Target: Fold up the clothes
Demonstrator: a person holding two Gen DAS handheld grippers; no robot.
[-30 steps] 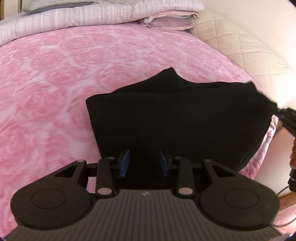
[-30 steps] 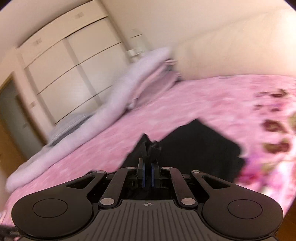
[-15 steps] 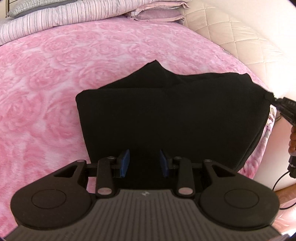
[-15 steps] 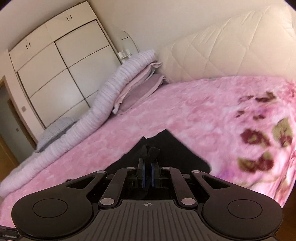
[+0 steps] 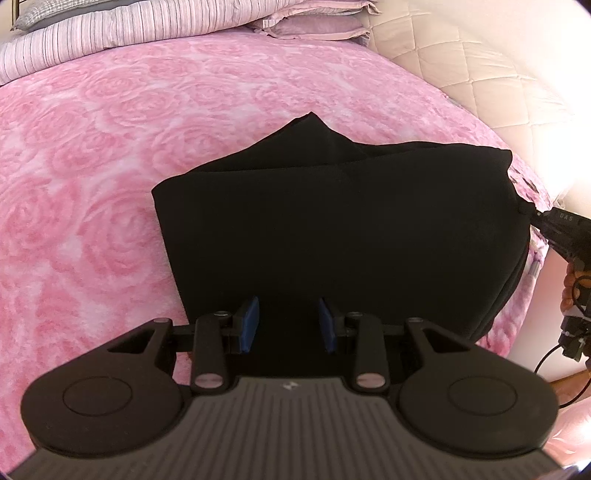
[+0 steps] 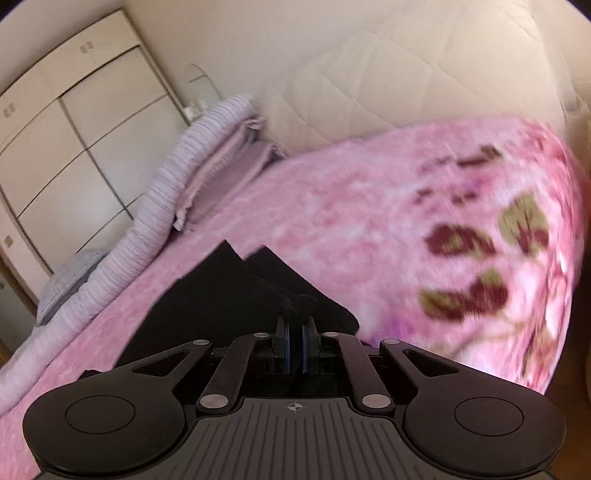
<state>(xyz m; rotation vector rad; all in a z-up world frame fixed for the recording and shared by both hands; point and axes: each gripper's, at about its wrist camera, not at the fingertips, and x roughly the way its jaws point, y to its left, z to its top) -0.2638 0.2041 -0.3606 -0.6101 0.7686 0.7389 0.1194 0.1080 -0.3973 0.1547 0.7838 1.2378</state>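
A black garment (image 5: 332,236) lies folded on the pink rose-patterned bed cover (image 5: 92,166). My left gripper (image 5: 289,324) is open, its blue pads over the garment's near edge, gripping nothing. My right gripper (image 6: 295,341) is shut on a bunched corner of the black garment (image 6: 236,295). In the left wrist view the right gripper's tip (image 5: 554,221) pinches the garment's right corner near the bed's edge. A pointed flap of the garment (image 5: 310,125) sticks out at the far side.
A striped duvet (image 5: 129,29) and folded pink pillows (image 5: 314,26) lie along the far side of the bed. A quilted cream headboard (image 5: 480,66) stands on the right. White wardrobe doors (image 6: 66,147) are beyond the bed. A cable (image 5: 565,362) hangs past the bed's right edge.
The left gripper has stayed open over the garment's near edge while its view shifted slightly. The right gripper, still shut on the corner, has swung, and its view is blurred by motion.
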